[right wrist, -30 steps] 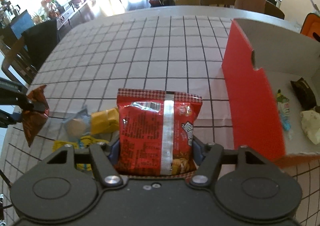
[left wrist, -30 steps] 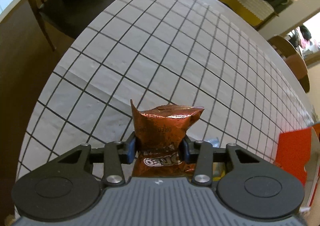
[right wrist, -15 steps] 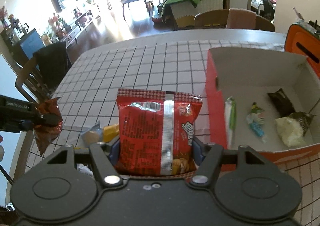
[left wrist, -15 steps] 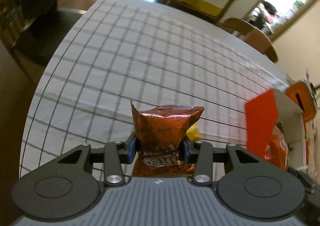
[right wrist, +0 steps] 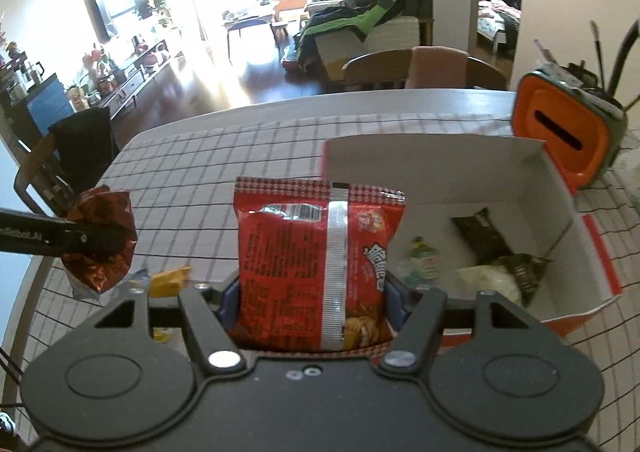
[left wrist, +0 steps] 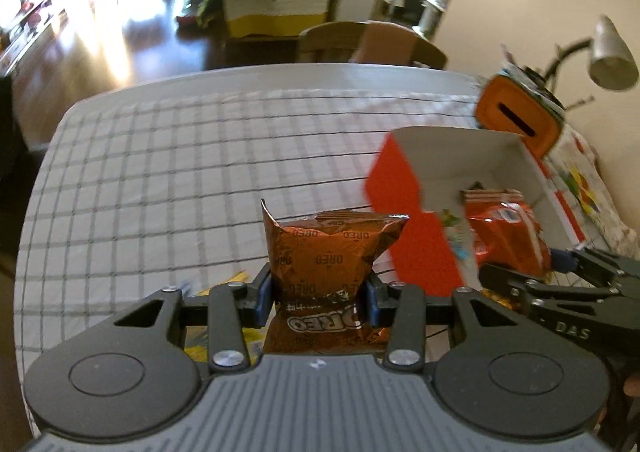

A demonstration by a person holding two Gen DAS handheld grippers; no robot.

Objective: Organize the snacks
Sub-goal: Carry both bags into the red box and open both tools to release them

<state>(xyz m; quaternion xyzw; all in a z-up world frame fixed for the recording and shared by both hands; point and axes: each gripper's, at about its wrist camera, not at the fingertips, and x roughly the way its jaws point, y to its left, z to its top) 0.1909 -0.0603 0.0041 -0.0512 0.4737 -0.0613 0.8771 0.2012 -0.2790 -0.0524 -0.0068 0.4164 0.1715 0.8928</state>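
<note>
Two grippers, one packet each (Oreo packet (left wrist: 328, 252), red packet (right wrist: 316, 264)).

From my left wrist camera the whole room is smeared with motion, so the grid on the bench (left wrist: 160, 171) and the print on the brown cookie bag (left wrist: 328, 252) read only in part. The bag's lower end disappears behind my left gripper (left wrist: 320, 300). The red box (left wrist: 400, 187) hides most of what lies inside it there. On my right camera, the red snack bag (right wrist: 316, 252) covers the box's near left corner, and the small yellow packets (right wrist: 168, 280) by the near bench edge are half hidden behind my right gripper (right wrist: 312, 304), too small to identify.
</note>
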